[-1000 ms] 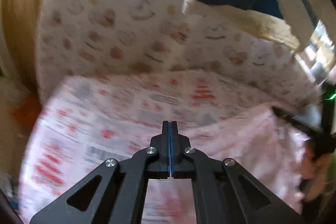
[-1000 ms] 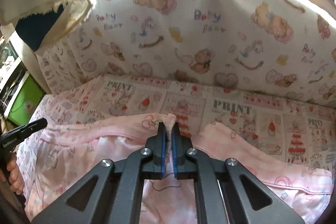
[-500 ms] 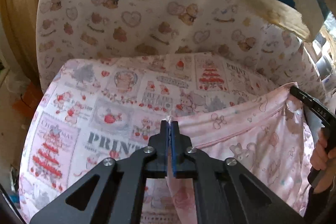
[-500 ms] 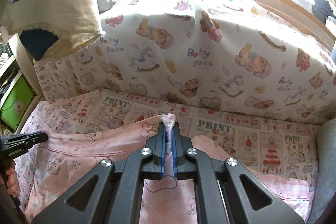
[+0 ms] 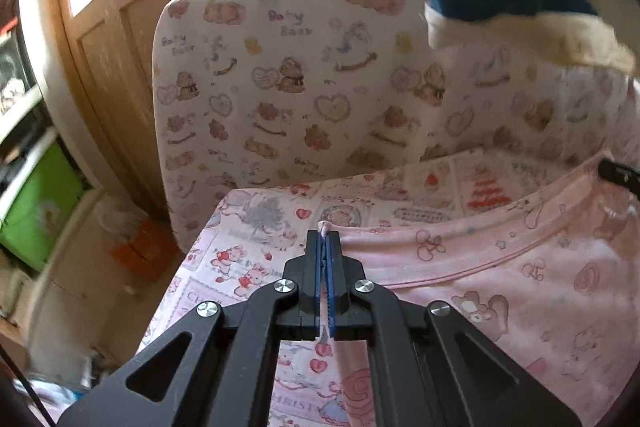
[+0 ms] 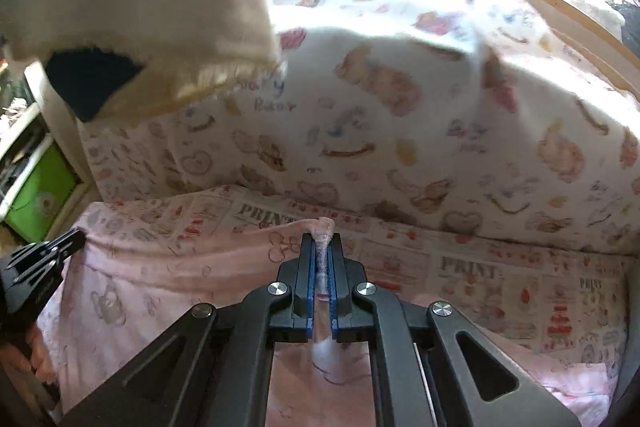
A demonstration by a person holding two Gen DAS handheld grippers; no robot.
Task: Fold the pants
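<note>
Pale pink pants (image 5: 500, 267) with small cartoon prints hang stretched between my two grippers above a patterned seat cushion (image 5: 260, 251). My left gripper (image 5: 324, 239) is shut on one corner of the top hem, a nub of cloth poking out past the blue pads. My right gripper (image 6: 322, 243) is shut on the other corner, with bunched pink fabric squeezed between its pads. In the right wrist view the pants (image 6: 140, 279) run leftward to the other gripper's black finger (image 6: 44, 251). In the left wrist view the opposite tool's tip (image 5: 618, 173) shows at the right edge.
A backrest cushion (image 5: 300, 87) printed with bears and hearts stands behind the seat. A cream and navy cloth (image 6: 140, 7) hangs overhead. To the left are a wooden door (image 5: 100, 47), a green box (image 5: 36, 203) on a shelf, and floor clutter.
Both grippers have lifted the pants' hem higher off the seat. The left wrist view has swung left, bringing the door and floor into sight. Both grips stay shut.
</note>
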